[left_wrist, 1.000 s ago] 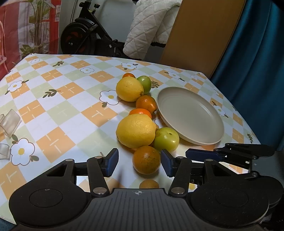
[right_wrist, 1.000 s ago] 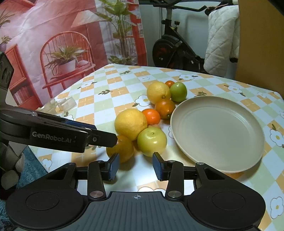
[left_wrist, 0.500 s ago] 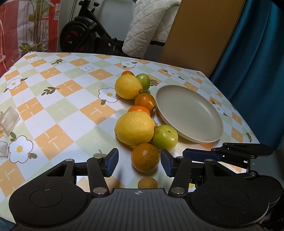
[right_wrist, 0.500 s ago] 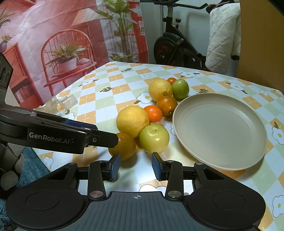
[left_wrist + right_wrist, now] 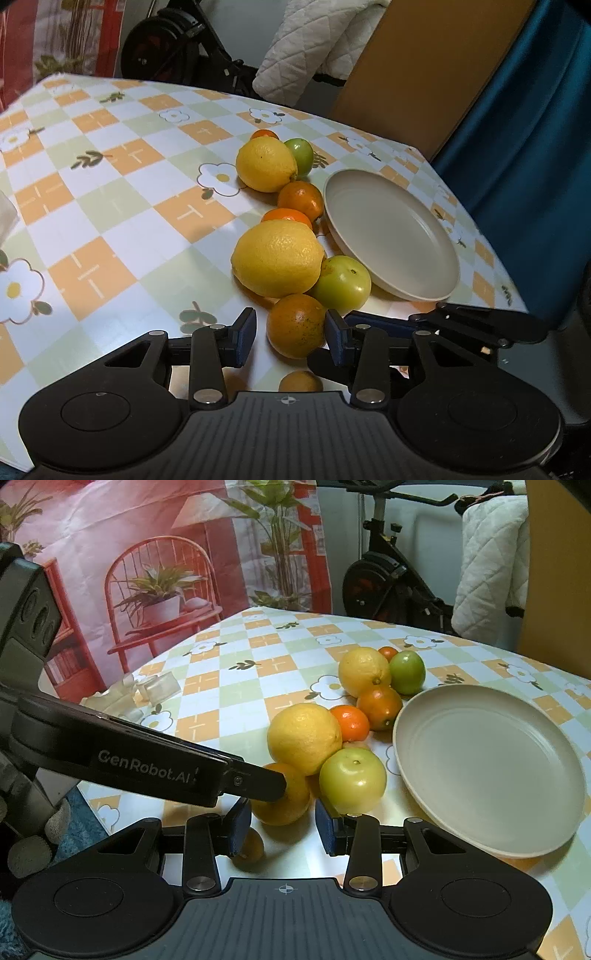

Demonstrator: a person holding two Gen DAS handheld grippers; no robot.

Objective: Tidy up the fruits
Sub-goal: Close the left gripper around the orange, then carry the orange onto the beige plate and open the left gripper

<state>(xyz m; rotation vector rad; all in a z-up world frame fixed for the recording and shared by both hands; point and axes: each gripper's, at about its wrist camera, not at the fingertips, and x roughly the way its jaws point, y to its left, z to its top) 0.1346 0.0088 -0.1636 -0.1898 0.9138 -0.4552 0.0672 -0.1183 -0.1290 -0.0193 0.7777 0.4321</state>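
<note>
Fruits (image 5: 277,264) lie on the worktop (image 5: 110,221) beside the plate (image 5: 487,768), which holds nothing. Left fingers (image 5: 243,336) have been closing around an orange (image 5: 295,326), not yet gripping; right fingers (image 5: 236,825) stand apart, holding nothing.

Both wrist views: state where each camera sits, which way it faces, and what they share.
Left wrist: on the left tongs, angled down over the speckled round orange between their just-closing jaws; right tongs intrude at right.
Right wrist: on the right tongs, angled down toward the round beige plate; left tongs' black arm crosses left.
Shared: that orange, the plate, the large yellow lemon.
</note>
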